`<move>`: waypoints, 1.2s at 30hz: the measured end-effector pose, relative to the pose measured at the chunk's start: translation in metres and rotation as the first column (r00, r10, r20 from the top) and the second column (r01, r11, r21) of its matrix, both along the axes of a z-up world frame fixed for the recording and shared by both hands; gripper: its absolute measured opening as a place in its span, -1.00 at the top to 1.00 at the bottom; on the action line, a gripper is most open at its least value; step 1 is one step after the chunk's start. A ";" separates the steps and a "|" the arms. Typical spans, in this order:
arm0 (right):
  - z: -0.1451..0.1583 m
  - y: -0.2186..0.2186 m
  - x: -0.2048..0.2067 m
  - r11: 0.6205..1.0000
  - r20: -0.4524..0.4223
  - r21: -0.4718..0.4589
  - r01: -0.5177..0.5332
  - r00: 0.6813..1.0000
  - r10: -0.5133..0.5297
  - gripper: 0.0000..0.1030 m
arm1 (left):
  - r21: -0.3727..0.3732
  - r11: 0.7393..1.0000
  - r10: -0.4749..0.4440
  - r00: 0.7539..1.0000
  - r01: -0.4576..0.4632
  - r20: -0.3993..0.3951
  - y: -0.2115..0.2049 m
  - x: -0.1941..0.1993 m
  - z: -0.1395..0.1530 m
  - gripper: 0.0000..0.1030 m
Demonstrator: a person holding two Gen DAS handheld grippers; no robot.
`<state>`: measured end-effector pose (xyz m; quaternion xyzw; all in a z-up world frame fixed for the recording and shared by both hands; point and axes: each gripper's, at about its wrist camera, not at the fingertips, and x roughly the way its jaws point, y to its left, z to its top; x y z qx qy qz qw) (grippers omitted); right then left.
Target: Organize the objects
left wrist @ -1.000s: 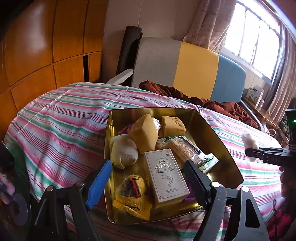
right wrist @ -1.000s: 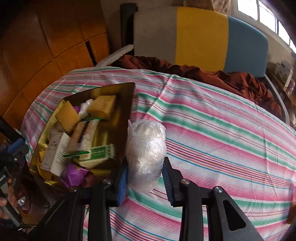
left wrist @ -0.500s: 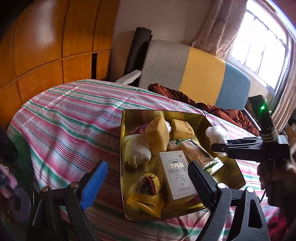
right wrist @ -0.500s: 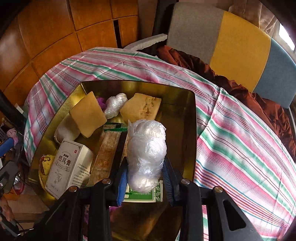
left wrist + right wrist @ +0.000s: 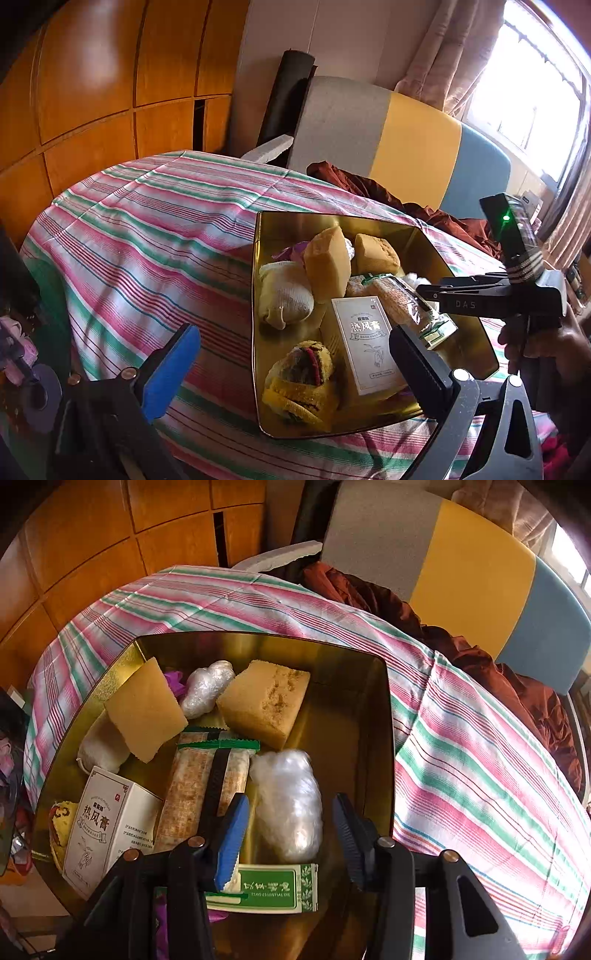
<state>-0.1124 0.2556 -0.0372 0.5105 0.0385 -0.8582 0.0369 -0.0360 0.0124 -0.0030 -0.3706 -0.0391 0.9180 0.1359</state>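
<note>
Since a second ago, right gripper [image 5: 286, 836] swung from striped cloth [image 5: 461, 760] to over gold tin [image 5: 384, 709]; jaws opening, crinkled plastic-wrapped bundle [image 5: 288, 805] lies loose between them on the tin floor beside spongy yellow blocks. Left gripper [image 5: 295, 369] opening wide, empty.

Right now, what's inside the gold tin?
The tin holds two sponges, two plastic-wrapped lumps, a white box, a green box and cracker packs. Anything beneath them is hidden.
</note>
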 end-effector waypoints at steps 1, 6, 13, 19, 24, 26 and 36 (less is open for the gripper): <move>0.002 0.000 0.004 1.000 -0.010 -0.004 0.005 1.000 -0.005 0.07 | -0.008 1.000 0.009 1.000 -0.009 0.006 0.000 -0.001 0.000 -0.99; 0.015 -0.002 0.031 0.998 -0.067 -0.025 0.049 0.996 -0.051 0.06 | -0.044 0.998 0.045 0.999 -0.045 -0.010 0.005 0.004 0.006 -0.99; 0.025 -0.006 0.076 0.995 -0.144 -0.036 0.092 0.985 -0.097 0.05 | -0.078 0.991 0.100 0.993 -0.105 -0.061 0.012 0.013 0.022 -0.99; 0.021 -0.007 0.110 0.990 -0.169 -0.033 0.135 0.976 -0.139 0.05 | -0.109 0.986 0.119 0.989 -0.129 -0.090 0.021 0.024 0.026 -0.99; 0.025 -0.005 0.130 0.978 -0.239 -0.007 0.207 0.950 -0.202 0.05 | -0.103 0.989 0.101 0.992 -0.109 -0.079 0.027 0.030 0.024 -0.99; 0.028 -0.003 0.133 0.973 -0.264 -0.007 0.229 0.939 -0.223 0.05 | -0.103 0.990 0.092 0.993 -0.100 -0.077 0.029 0.033 0.022 -0.99; 0.035 0.002 0.133 0.966 -0.288 -0.010 0.258 0.925 -0.250 0.04 | -0.122 0.988 0.079 0.992 -0.091 -0.100 0.035 0.037 0.018 -0.99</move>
